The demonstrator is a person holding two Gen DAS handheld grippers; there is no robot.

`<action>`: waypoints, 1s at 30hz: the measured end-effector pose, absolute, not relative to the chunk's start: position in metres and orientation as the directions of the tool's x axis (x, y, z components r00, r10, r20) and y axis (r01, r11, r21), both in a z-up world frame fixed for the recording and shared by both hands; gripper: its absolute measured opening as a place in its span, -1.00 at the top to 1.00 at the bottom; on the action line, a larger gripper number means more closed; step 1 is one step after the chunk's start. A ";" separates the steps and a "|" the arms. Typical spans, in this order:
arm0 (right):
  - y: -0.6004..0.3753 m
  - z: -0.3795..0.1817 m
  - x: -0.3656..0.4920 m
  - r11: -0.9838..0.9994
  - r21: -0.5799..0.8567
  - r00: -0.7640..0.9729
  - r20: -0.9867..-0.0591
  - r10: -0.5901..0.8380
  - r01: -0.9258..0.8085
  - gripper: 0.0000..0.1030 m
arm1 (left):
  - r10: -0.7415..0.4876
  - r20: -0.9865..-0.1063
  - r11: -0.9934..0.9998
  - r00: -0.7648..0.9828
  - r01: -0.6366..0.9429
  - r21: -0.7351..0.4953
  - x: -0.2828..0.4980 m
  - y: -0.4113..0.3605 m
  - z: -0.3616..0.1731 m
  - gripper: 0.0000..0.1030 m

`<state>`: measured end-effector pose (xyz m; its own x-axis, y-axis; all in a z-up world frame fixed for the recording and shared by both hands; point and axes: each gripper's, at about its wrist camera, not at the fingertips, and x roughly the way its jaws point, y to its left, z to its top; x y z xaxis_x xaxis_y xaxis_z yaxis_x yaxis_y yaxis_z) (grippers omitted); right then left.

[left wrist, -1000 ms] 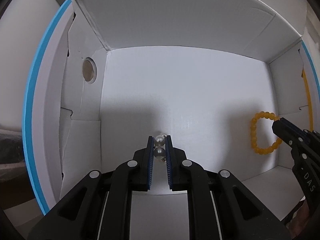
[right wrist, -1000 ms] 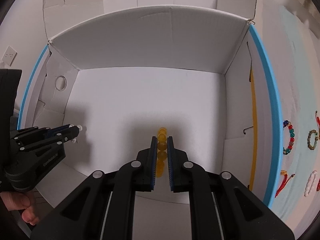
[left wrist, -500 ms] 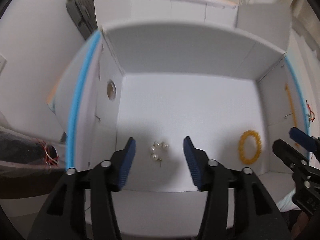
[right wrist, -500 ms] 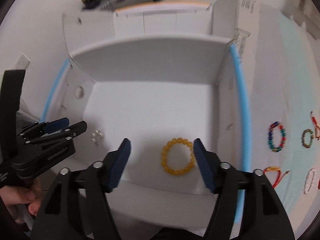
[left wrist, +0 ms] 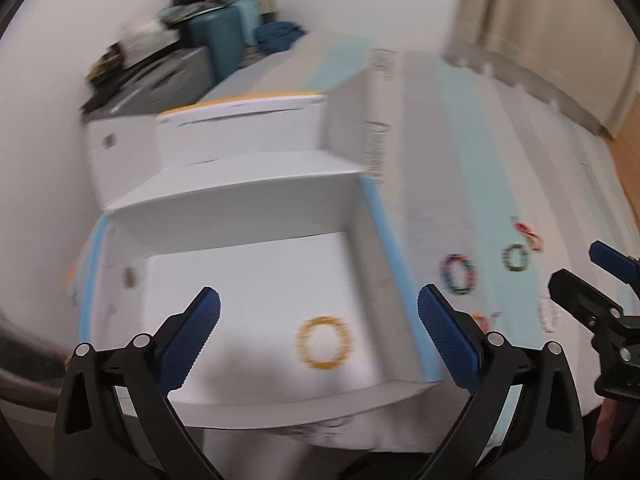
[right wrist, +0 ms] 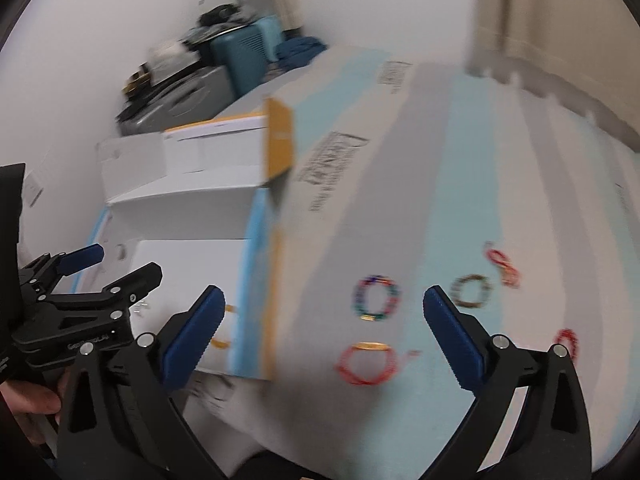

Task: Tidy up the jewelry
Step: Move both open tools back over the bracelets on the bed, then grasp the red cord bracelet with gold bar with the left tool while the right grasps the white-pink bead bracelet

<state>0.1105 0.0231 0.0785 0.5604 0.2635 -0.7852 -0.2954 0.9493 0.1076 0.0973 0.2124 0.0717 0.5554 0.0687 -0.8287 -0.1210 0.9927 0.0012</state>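
- Both your grippers have let go since the earlier frames and pulled up and back out of the white box [left wrist: 256,216]; the yellow bead bracelet [left wrist: 324,343] now lies flat on the box floor, near its right wall.
- Your left gripper [left wrist: 319,318] has its jaws opening wide, nothing between the blue pads.
- Your right gripper [right wrist: 324,316] is likewise opening and empty, above the striped mat [right wrist: 460,184].
- On that mat, right of the box, lie a multicolour bracelet [right wrist: 376,297], a red one [right wrist: 367,363] and a green-brown one [right wrist: 471,290], all apart.
- Blur hides the pearl piece.
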 end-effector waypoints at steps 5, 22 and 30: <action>-0.045 0.069 0.112 0.978 0.075 0.580 -0.795 0.178 -0.197 -0.85 | 0.000 -0.827 1.000 0.563 -0.010 -0.007 0.108 0.139 0.061 -0.89; -0.187 -0.051 0.137 0.998 0.061 0.430 -0.901 0.056 -0.002 -0.85 | 0.042 -0.876 0.988 0.480 0.112 0.109 0.137 0.047 -0.061 -0.89; -0.194 -0.091 0.148 0.997 0.078 0.373 -0.925 0.069 0.011 -0.84 | 0.042 -0.849 0.988 0.527 0.103 0.113 0.139 0.045 -0.060 -0.89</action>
